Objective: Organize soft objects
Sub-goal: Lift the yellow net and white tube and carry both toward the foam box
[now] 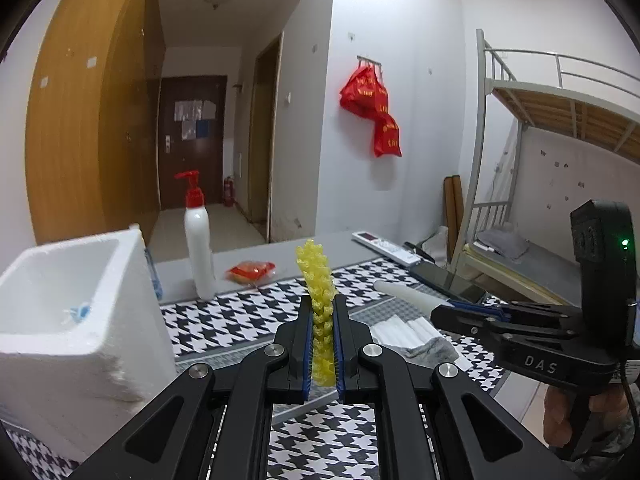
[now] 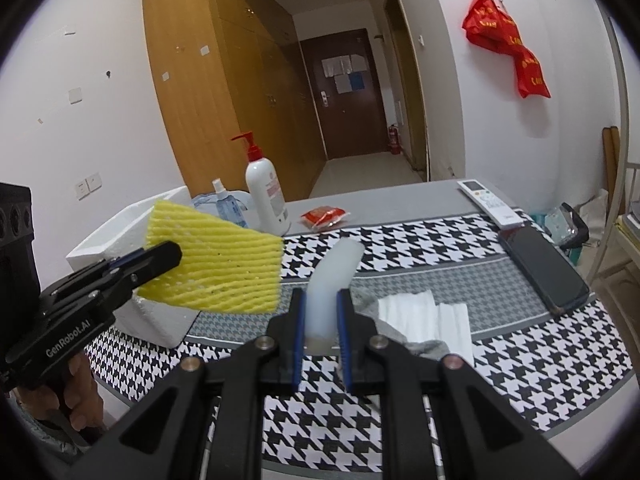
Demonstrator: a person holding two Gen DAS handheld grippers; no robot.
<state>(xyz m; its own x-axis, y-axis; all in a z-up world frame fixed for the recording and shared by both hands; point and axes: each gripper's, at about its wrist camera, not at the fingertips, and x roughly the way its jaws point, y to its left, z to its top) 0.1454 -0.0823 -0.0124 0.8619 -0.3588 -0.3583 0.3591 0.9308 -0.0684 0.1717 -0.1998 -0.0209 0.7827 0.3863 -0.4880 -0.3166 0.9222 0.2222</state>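
Note:
My left gripper (image 1: 322, 308) is shut on a yellow foam net sleeve (image 1: 318, 284), held edge-on above the table; in the right wrist view the sleeve (image 2: 224, 264) shows as a flat yellow sheet in front of the white foam box (image 2: 120, 236). My right gripper (image 2: 322, 300) is shut on a white foam tube (image 2: 332, 276), held up over the houndstooth cloth (image 2: 520, 360); the tube (image 1: 404, 294) also shows in the left wrist view. A white foam sheet (image 2: 424, 312) and a grey sock (image 2: 424, 346) lie on the cloth under it.
The foam box (image 1: 60, 312) stands open at the left. A white pump bottle (image 1: 199, 240), a blue spray bottle (image 2: 228, 204), a red packet (image 1: 250, 271), a remote (image 2: 490, 202) and a phone (image 2: 544, 268) are on the table. A bunk bed (image 1: 560, 120) stands at the right.

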